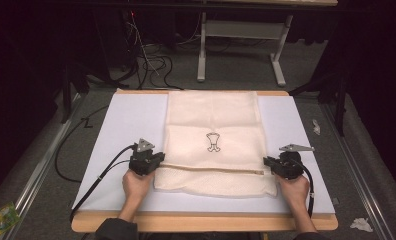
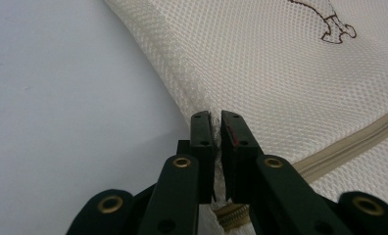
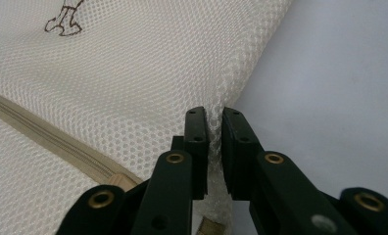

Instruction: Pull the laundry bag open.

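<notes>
On the white board (image 1: pixel 126 120), toward its near edge, the mesh bag (image 1: pixel 213 125) is lying flat. The left gripper (image 2: pixel 216 120) is pinching the bag's side seam, jaws narrow. The right gripper (image 3: pixel 212 117) is pinching the opposite seam. The thin mesh may be slipping out if pulled unevenly. Bare board is remaining on both sides.

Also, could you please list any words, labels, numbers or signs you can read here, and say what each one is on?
No readable words or numbers.
The mesh bag bears only a small brown outline drawing, no letters.
The green and yellow packet on the floor has print too small and blurred to read.
</notes>
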`<move>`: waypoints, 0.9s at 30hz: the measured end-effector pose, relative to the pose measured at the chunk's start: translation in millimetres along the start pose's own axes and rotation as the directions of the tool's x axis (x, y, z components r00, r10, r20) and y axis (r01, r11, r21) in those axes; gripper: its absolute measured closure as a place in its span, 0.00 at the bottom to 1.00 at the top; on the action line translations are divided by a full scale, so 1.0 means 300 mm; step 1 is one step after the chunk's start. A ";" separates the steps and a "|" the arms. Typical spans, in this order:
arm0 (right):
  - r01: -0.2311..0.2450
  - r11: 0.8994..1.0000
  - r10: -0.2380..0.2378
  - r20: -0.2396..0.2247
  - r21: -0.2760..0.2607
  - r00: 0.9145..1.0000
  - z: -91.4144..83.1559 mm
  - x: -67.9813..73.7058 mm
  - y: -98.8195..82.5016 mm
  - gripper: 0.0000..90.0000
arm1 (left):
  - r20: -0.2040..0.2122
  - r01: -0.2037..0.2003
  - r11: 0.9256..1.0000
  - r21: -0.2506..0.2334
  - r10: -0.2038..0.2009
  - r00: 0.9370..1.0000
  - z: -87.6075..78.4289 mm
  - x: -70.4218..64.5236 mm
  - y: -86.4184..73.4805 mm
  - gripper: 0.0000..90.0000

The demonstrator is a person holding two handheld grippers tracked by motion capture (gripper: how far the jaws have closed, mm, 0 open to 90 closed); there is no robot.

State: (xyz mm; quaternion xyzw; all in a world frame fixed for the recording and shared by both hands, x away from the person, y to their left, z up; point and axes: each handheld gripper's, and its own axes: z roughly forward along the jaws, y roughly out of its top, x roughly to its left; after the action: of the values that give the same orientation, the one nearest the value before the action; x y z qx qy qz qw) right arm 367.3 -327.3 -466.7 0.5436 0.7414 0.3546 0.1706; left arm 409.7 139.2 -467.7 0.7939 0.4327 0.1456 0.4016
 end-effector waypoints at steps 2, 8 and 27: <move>0.003 1.000 -0.003 0.010 0.011 1.000 -0.001 0.003 0.001 0.87 | -0.004 -0.001 1.000 -0.008 0.001 1.000 -0.005 -0.003 -0.003 0.91; -0.005 0.999 0.004 0.013 0.037 1.000 -0.003 0.008 -0.007 0.72 | -0.022 -0.022 1.000 -0.017 0.021 1.000 -0.015 -0.005 -0.020 0.85; -0.043 0.998 0.044 -0.017 0.054 0.999 -0.027 0.030 -0.046 0.51 | 0.024 -0.146 0.989 -0.027 0.146 0.989 0.007 -0.148 -0.069 0.63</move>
State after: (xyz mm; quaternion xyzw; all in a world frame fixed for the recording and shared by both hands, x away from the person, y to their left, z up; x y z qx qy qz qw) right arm 349.4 -323.8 -469.7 0.5608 0.7401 0.3432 0.1414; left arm 373.4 108.6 -479.7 0.8201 0.3663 0.1698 0.4055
